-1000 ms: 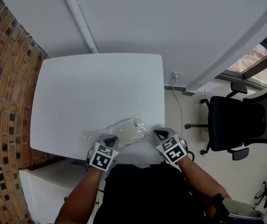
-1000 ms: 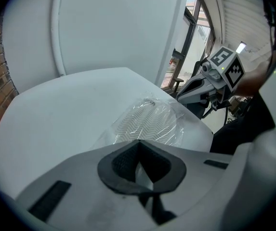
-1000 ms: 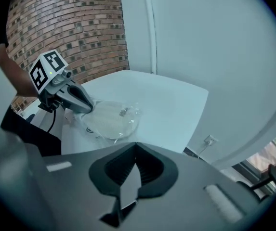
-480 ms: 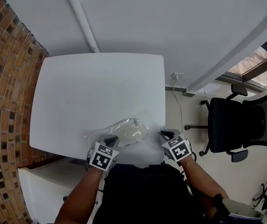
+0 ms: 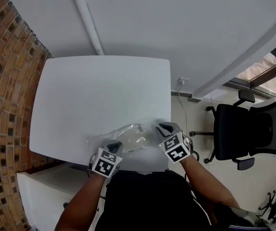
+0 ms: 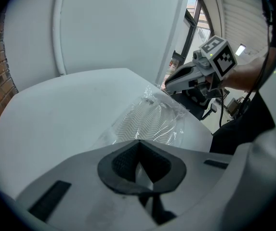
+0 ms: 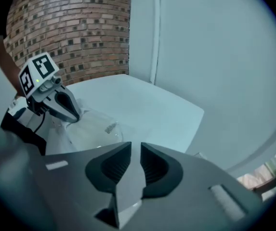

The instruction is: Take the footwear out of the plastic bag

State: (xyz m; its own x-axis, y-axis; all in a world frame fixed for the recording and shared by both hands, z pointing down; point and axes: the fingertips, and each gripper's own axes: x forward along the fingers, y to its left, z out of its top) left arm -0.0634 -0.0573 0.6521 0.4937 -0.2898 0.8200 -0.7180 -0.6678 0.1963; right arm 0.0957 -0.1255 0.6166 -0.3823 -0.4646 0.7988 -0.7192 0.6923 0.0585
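Clear crinkled plastic bag point(image 5: 130, 136) is lying at the near edge of the white square table point(image 5: 94, 90), enclosing pale zigzag-soled footwear point(image 6: 142, 119). Left gripper point(image 5: 113, 146) is pinching the bag's near edge. Right gripper point(image 5: 163, 128) is beside the bag; its jaws have just been opening and are standing slightly apart, nothing between them.

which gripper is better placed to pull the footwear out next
Probably right. The left gripper is shut on the plastic bag, anchoring it; the right gripper is beside it, jaws just been opening, nothing between them.
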